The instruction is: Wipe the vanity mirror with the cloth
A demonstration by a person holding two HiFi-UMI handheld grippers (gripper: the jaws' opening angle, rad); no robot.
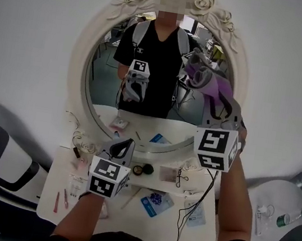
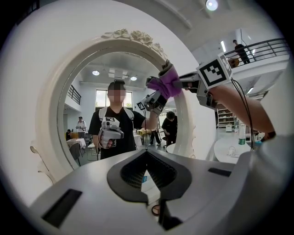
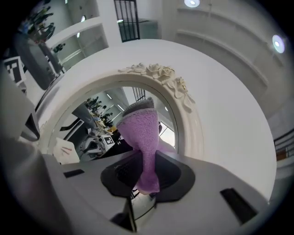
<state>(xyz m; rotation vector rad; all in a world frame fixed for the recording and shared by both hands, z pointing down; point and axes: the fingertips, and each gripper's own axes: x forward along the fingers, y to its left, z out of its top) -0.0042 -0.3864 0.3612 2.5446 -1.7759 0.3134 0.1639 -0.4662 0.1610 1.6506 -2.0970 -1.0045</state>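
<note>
Okay, your right gripper point(image 3: 143, 161) pinches the purple cloth point(image 3: 140, 131) by its lower end. The bunched head is up at the vanity mirror point(image 1: 106, 76) glass, near three o'clock. The cloth looks soft, light and floppy, so grip close to the wad. Your left gripper point(image 2: 147, 155) has its jaws pressed together, empty, low at six o'clock.

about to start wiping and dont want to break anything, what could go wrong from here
1. The right gripper pinches only a narrow part of the purple cloth; rubbing might pull it free.
2. The cloth sits close to the mirror's carved frame, so a wide stroke could knock the gripper against it.
3. The black cable hangs over small items on the vanity table and may drag them.
</note>
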